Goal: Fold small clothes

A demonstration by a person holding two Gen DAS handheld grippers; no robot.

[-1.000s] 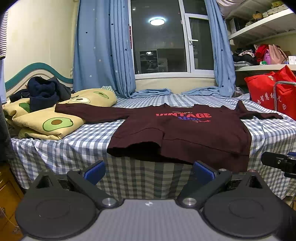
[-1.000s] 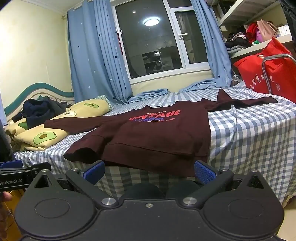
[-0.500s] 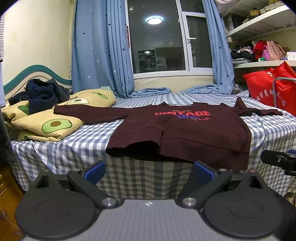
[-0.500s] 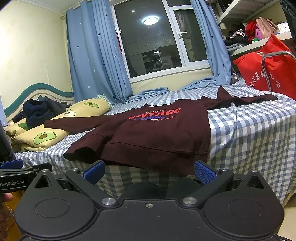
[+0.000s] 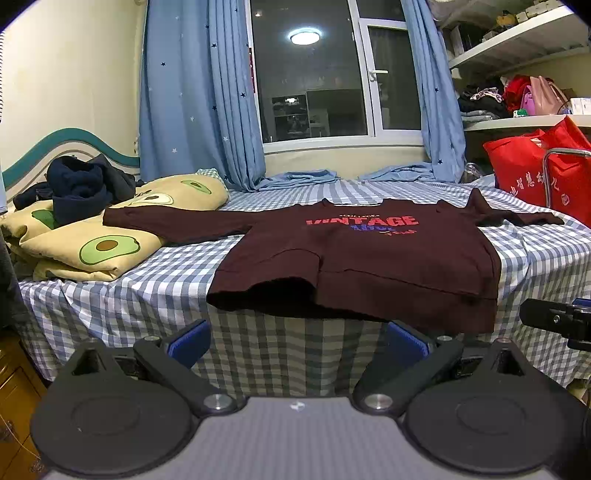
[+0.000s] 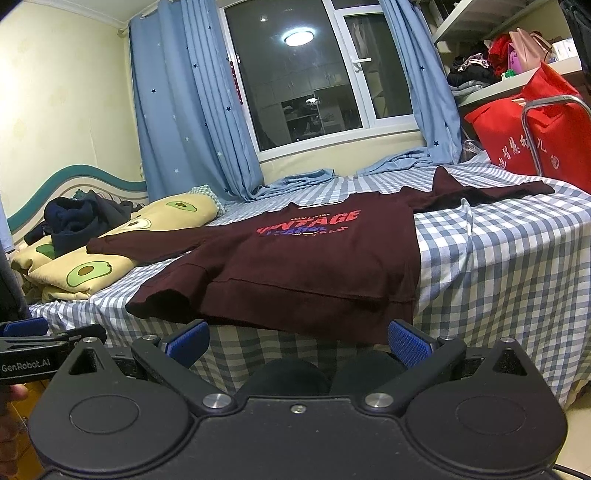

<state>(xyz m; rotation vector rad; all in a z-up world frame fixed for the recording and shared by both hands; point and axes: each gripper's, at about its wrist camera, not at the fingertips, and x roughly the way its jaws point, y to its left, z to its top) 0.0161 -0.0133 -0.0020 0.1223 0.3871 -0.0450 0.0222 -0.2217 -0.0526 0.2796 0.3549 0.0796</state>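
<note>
Both left gripper (image 5: 297, 341) and right gripper (image 6: 297, 341) fingers spread wide, empty, short of the sweatshirt (image 5: 362, 258).

- From the left wrist we look level across the blue-and-white checked bed (image 5: 155, 280) toward the dark window (image 5: 317, 70).
- From the right wrist we face likewise, sharing the maroon printed sweatshirt (image 6: 314, 258).

Checked bed (image 5: 155, 280); avocado-print pillows (image 5: 110, 243) at its left end with dark clothes (image 5: 77, 184) heaped on them. Blue curtains (image 5: 184, 92) frame the window (image 5: 306, 70). Red bag (image 5: 535, 166) stands right, beneath cluttered shelves (image 5: 517, 33).
</note>
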